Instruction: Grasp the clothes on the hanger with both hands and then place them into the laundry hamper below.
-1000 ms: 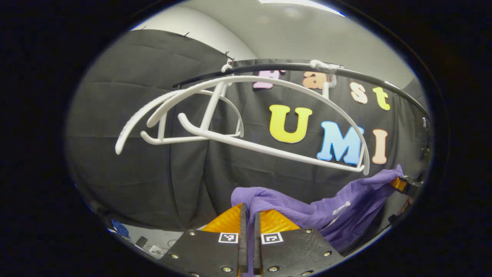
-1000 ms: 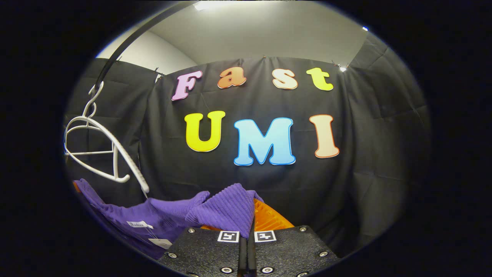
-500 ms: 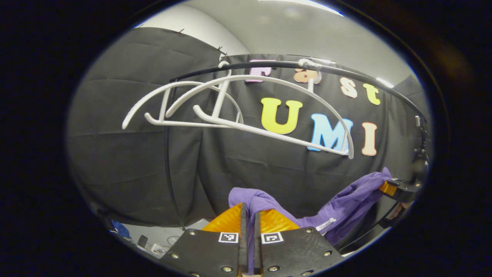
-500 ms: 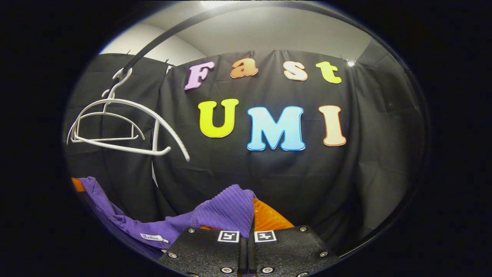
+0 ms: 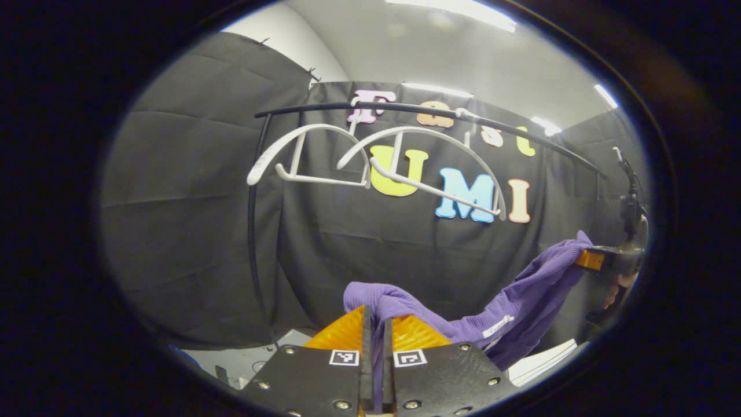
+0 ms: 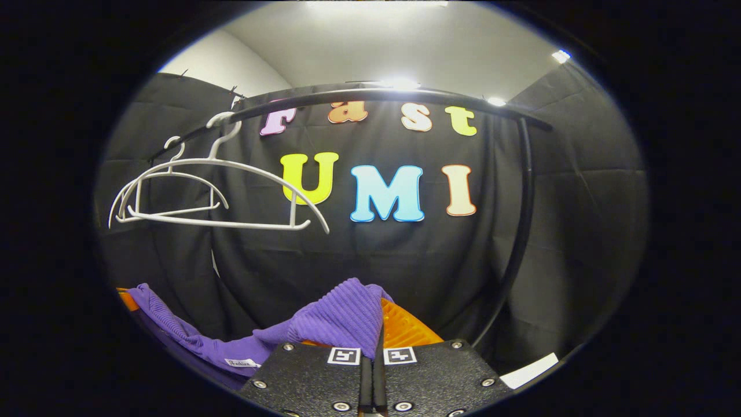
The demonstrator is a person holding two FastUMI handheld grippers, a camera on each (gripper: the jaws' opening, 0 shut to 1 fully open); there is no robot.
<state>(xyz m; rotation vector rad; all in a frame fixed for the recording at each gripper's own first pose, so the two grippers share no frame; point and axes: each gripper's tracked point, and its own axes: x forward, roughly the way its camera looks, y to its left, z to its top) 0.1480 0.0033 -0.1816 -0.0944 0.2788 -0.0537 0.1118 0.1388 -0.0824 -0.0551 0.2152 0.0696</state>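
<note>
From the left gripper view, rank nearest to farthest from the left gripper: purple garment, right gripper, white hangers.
1. purple garment: clamped in the left gripper, trailing right.
2. right gripper: far right, holding the garment's other end.
3. white hangers: above, on the black rail.

From my left hand-held gripper [image 5: 375, 347] I am seeing the garment [image 5: 509, 301] stretching rightward to the right hand-held gripper [image 5: 590, 259], which is sitting far right. The rail [image 5: 428, 110] is running above, with two hangers [image 5: 376, 156] hanging from it side by side, above and behind the garment. From my right hand-held gripper [image 6: 375, 347] the garment [image 6: 341, 315] is trailing off to the left, the hangers [image 6: 214, 197] hanging upper left under the rail [image 6: 370, 95].
</note>
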